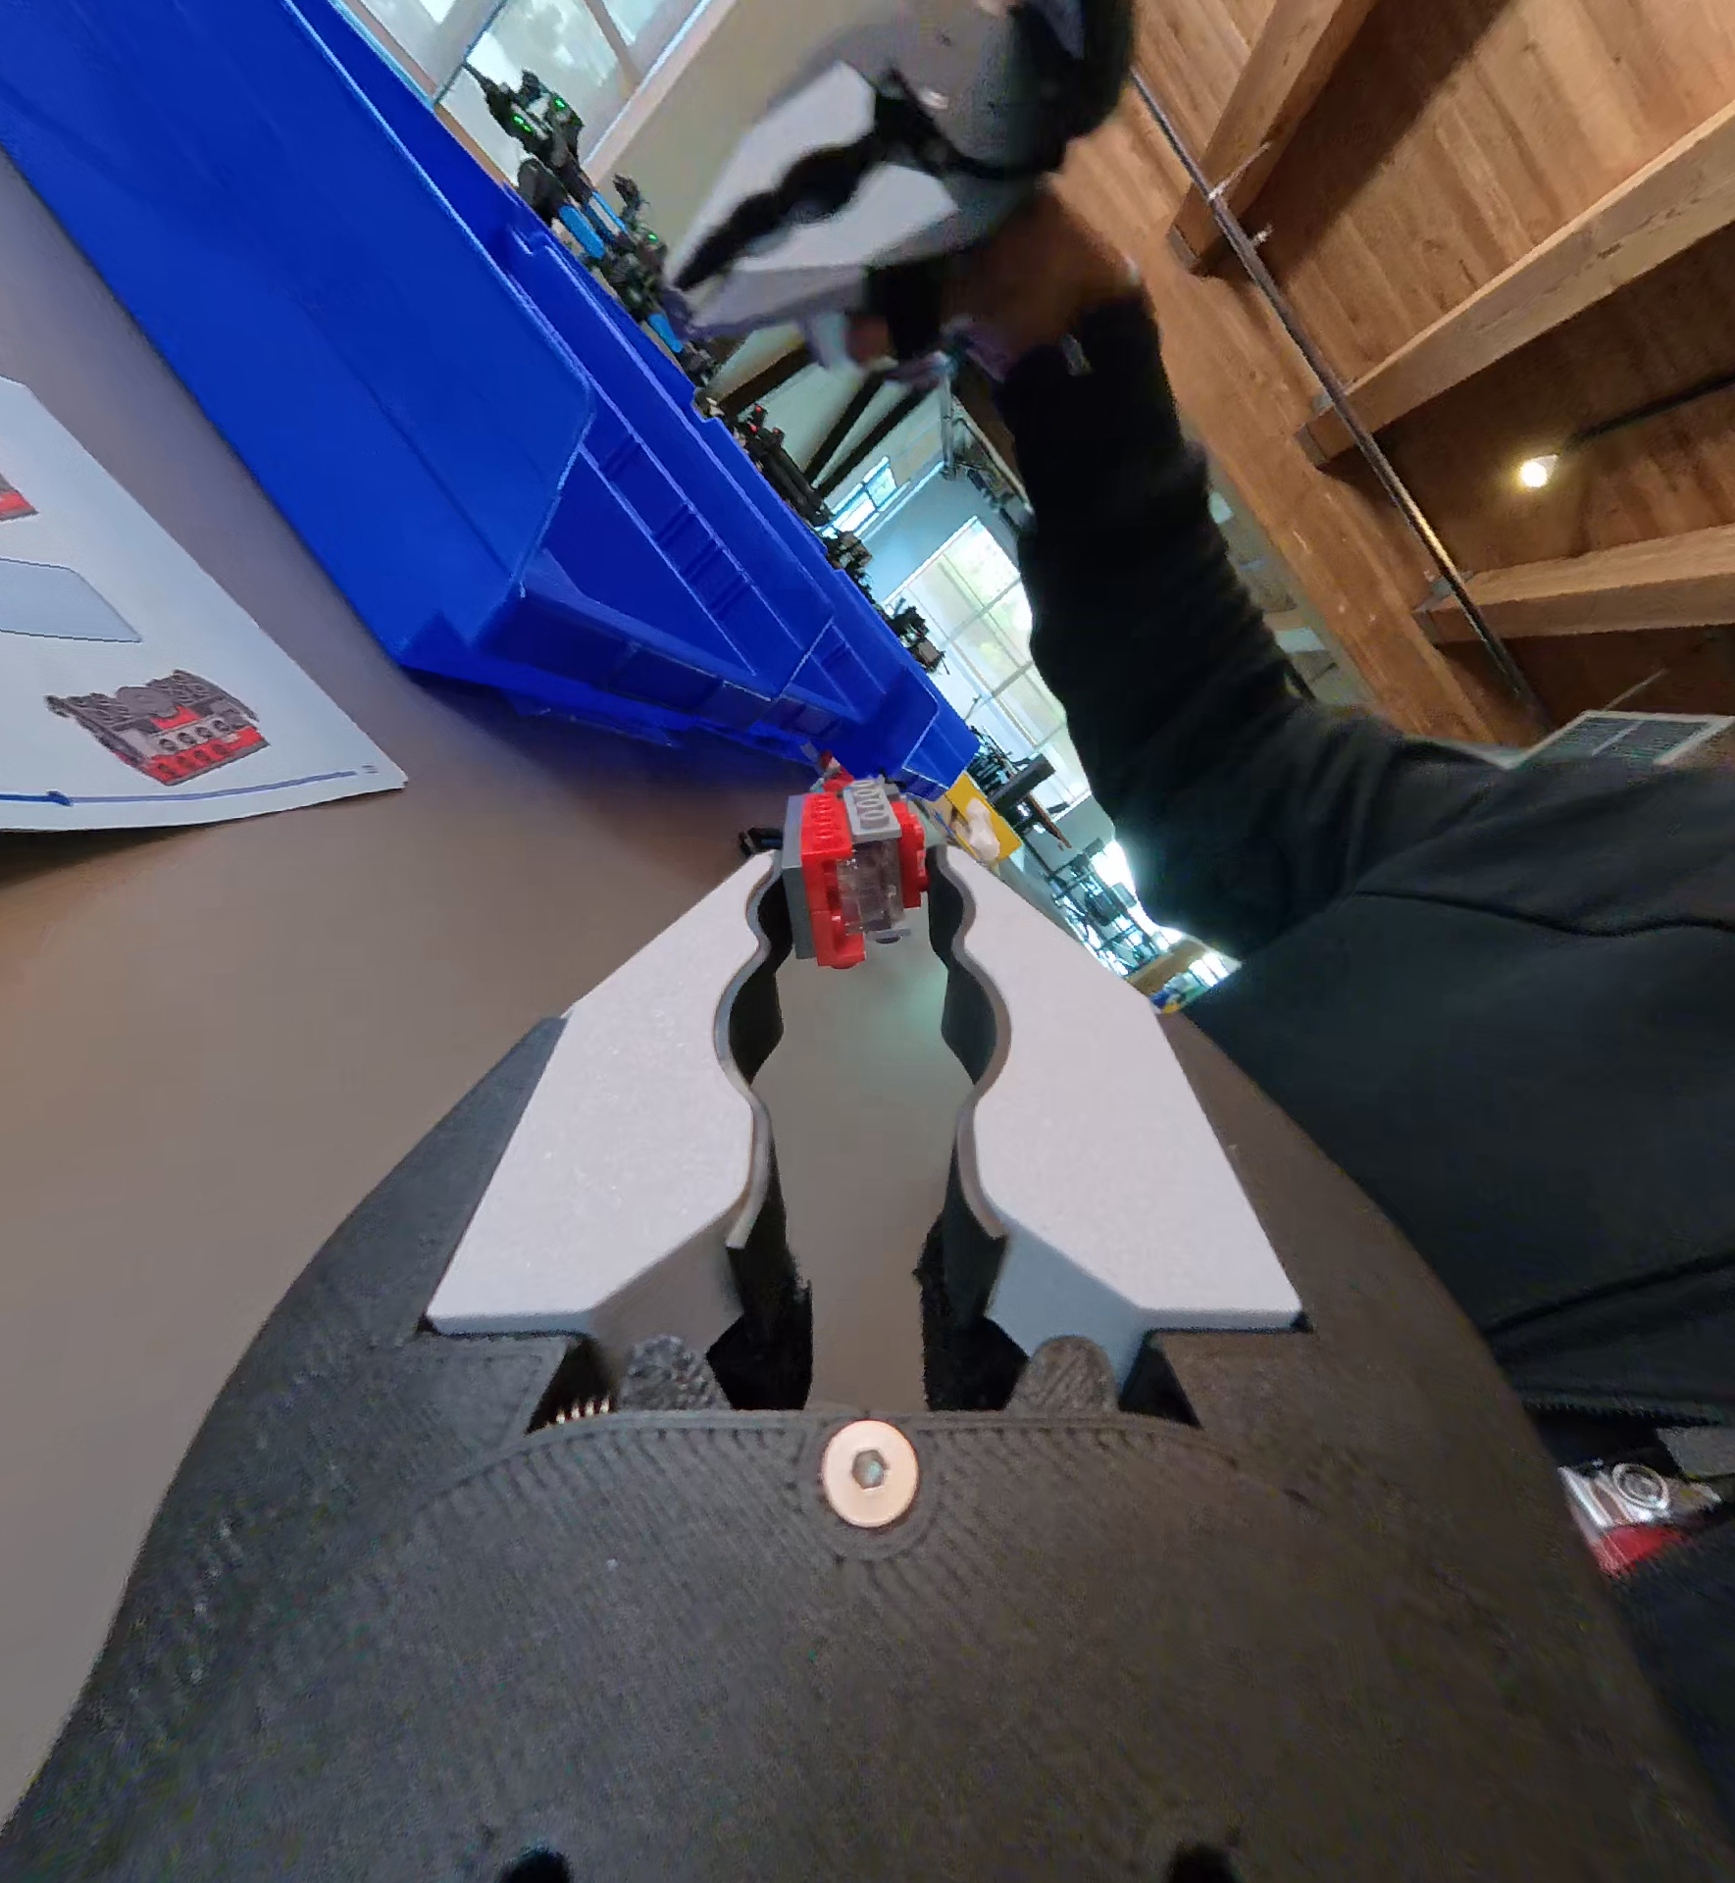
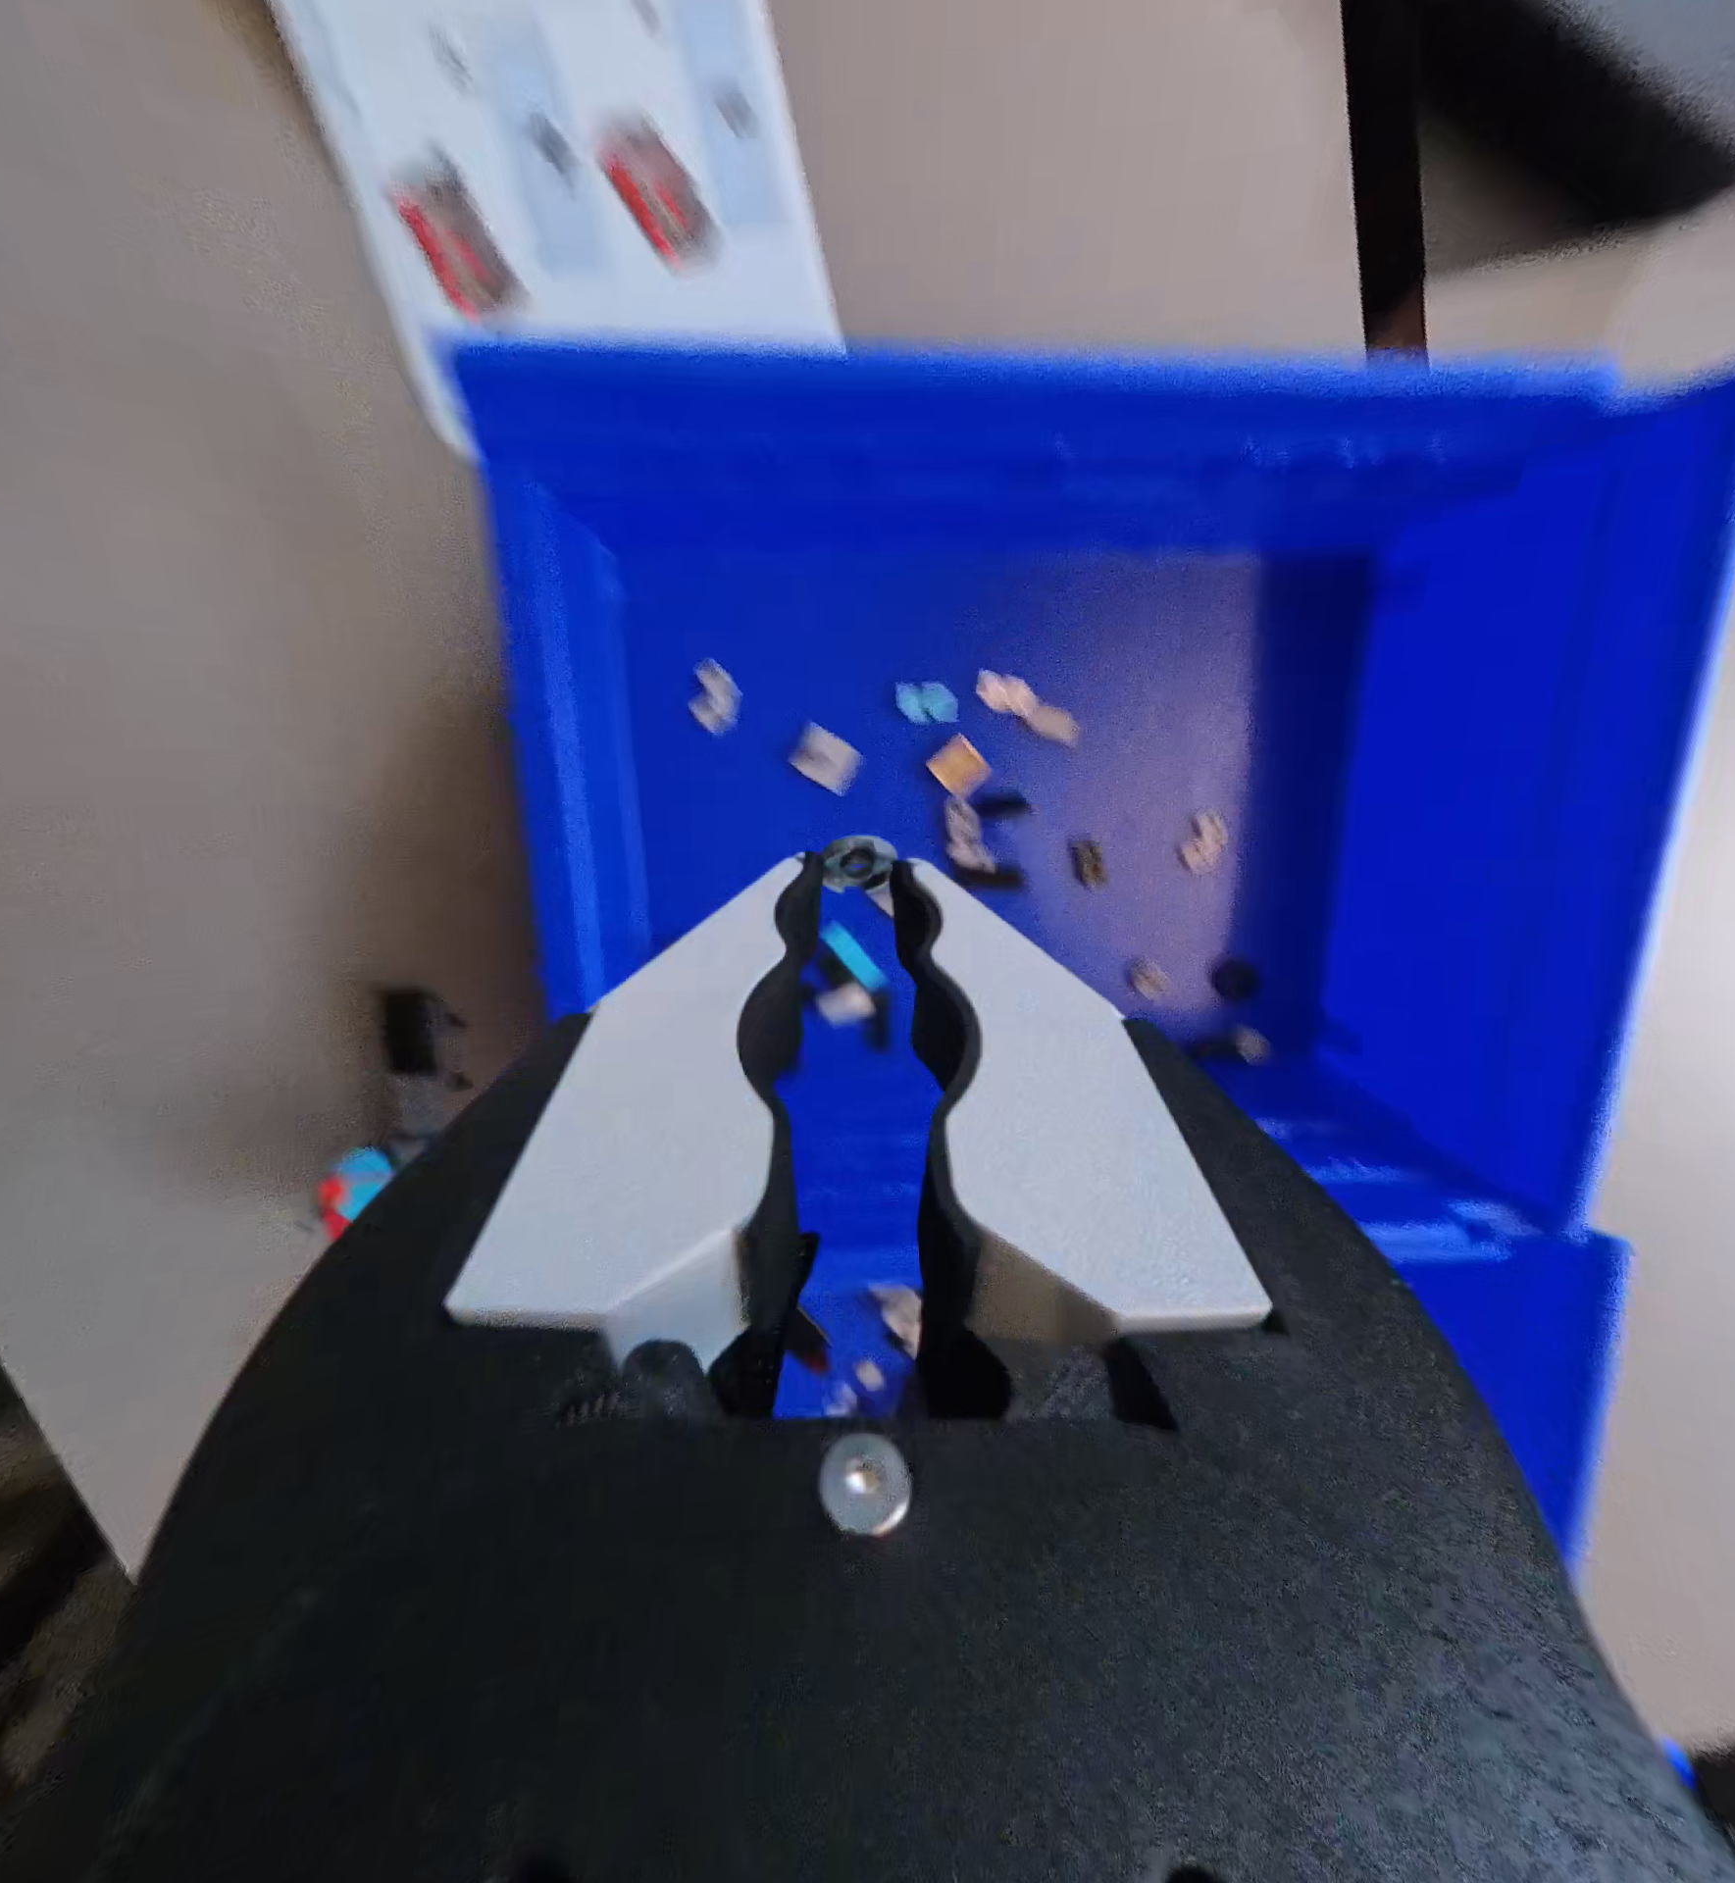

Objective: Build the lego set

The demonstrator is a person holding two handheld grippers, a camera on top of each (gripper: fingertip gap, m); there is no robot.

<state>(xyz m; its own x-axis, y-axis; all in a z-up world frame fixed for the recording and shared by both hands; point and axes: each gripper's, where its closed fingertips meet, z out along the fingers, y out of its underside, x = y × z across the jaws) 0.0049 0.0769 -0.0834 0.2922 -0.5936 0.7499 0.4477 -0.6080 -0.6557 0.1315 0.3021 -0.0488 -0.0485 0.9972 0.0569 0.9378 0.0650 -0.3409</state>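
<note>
In the left wrist view my left gripper is shut on a small red and grey lego build with a clear piece on its front, held just above the brown table. In the right wrist view my right gripper is shut on a small round grey lego piece and holds it above the inside of a blue bin with several loose pieces on its floor. The right gripper also shows blurred in the left wrist view, high over the bins.
A row of blue bins stands along the table's far side. The printed instruction sheet lies on the table to the left; it also shows in the right wrist view. A person's dark sleeve fills the right. A few small lego parts lie left of the bin. The left gripper's tips are roughly 25 cm from the right gripper's.
</note>
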